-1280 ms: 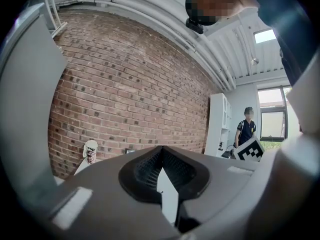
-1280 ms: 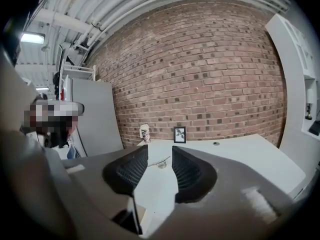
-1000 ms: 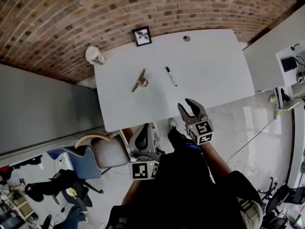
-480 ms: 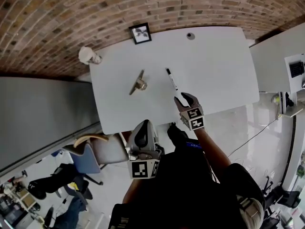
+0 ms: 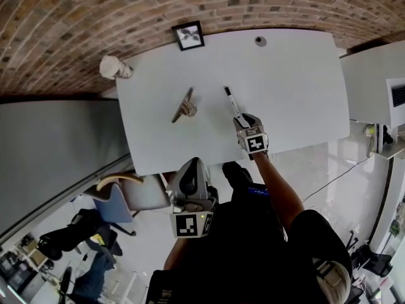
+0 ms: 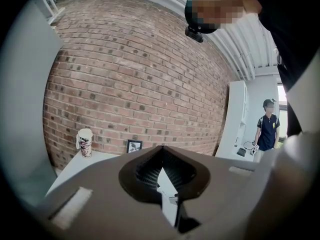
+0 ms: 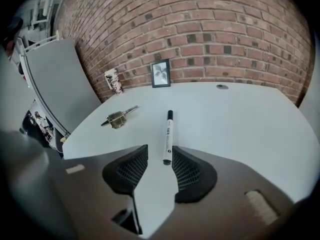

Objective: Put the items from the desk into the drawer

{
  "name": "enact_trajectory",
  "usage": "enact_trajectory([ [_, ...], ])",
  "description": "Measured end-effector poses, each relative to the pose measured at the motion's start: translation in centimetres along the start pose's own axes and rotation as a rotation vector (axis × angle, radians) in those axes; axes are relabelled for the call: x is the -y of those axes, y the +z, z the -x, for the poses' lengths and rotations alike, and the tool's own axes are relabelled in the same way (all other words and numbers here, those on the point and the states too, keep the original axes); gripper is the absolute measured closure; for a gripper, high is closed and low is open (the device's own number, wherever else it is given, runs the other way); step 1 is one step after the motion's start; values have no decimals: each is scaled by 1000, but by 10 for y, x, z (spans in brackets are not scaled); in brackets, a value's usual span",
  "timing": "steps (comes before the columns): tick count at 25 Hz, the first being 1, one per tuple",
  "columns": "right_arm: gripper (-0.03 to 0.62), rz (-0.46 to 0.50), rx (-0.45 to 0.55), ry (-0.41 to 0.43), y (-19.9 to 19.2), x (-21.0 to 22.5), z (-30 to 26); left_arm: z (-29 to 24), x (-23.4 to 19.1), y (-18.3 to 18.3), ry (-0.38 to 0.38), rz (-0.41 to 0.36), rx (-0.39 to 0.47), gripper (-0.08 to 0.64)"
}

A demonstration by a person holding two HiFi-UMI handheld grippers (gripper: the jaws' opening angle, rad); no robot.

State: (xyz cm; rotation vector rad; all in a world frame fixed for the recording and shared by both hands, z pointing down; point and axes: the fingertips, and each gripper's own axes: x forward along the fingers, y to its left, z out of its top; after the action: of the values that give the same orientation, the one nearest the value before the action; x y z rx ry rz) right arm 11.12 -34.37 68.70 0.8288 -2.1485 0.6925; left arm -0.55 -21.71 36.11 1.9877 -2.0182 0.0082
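The right gripper (image 7: 159,153) is tipped down over the white surface (image 7: 240,119) with its jaws apart. The near end of a marker (image 7: 168,134) lies just inside their tips, closer to the right-hand jaw. No pad is pressing on it yet. The marker lies flat and runs straight ahead of the jaws, its black cap at the far end.

It looks light, stiff and smooth: a thin round plastic barrel that could roll or squirt out if it is pinched at its very end. A better hold is probably further along the barrel, with the jaws straddling it squarely and low enough to catch its sides. A modest squeeze should be enough.

Ahead and to the left of these jaws, well apart from the marker, lies a small metal piece (image 7: 118,118). It is likely heavier and harder-edged, and still to be collected.

The left gripper (image 6: 161,148) is held low at the near edge of the surface. Its jaws meet at the tips with nothing between them. No view shows the drawer.
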Motion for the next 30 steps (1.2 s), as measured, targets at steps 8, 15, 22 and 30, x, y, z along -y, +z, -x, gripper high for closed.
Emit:
enact_trajectory([
  [8,437,-15,-70,-34,-11,13,-24,-5,-9,-5,9,15,-14,541],
  [15,452,36,-80,-60,-8,17,-41,-4,-14,-6,12,17,-16,541],
  [22,498,102,-92,-83,-12,18,-42,4,-17,-4,24,23,-8,541],
  [30,522,90,-108,-81,-14,15,-38,24,-24,-3,51,22,8,541],
])
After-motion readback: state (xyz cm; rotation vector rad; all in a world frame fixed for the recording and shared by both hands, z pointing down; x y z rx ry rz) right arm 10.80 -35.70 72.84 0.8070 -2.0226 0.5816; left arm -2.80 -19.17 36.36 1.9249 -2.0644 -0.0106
